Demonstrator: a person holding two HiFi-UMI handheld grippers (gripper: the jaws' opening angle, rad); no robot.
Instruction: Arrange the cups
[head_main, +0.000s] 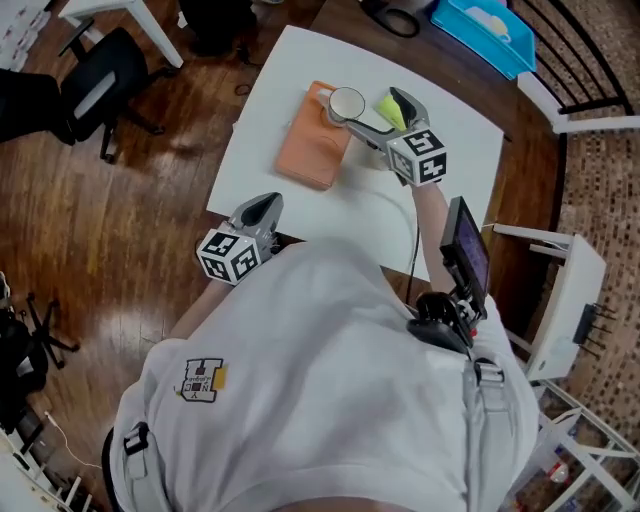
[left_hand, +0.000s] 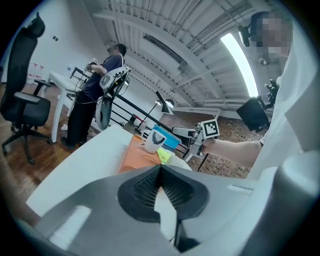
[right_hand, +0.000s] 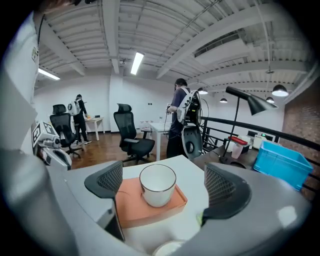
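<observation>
A white cup (head_main: 347, 103) stands upright at the far end of a flat orange tray (head_main: 312, 150) on the white table (head_main: 275, 95). My right gripper (head_main: 375, 112) hangs just above and behind it, open. In the right gripper view the cup (right_hand: 157, 185) sits on the tray (right_hand: 131, 207) beyond the wide-apart jaws, touching neither pad. A second pale rim (right_hand: 167, 248) shows at that view's bottom edge. My left gripper (head_main: 266, 206) is shut and empty at the table's near edge. From the left gripper view, the cup (left_hand: 151, 141) shows a dark pattern.
A yellow-green object (head_main: 389, 108) lies on the table right of the tray. A blue bin (head_main: 487, 30) stands beyond the table's far side, and an office chair (head_main: 100, 85) stands on the wood floor at left. A person (left_hand: 92, 95) is at a distant desk.
</observation>
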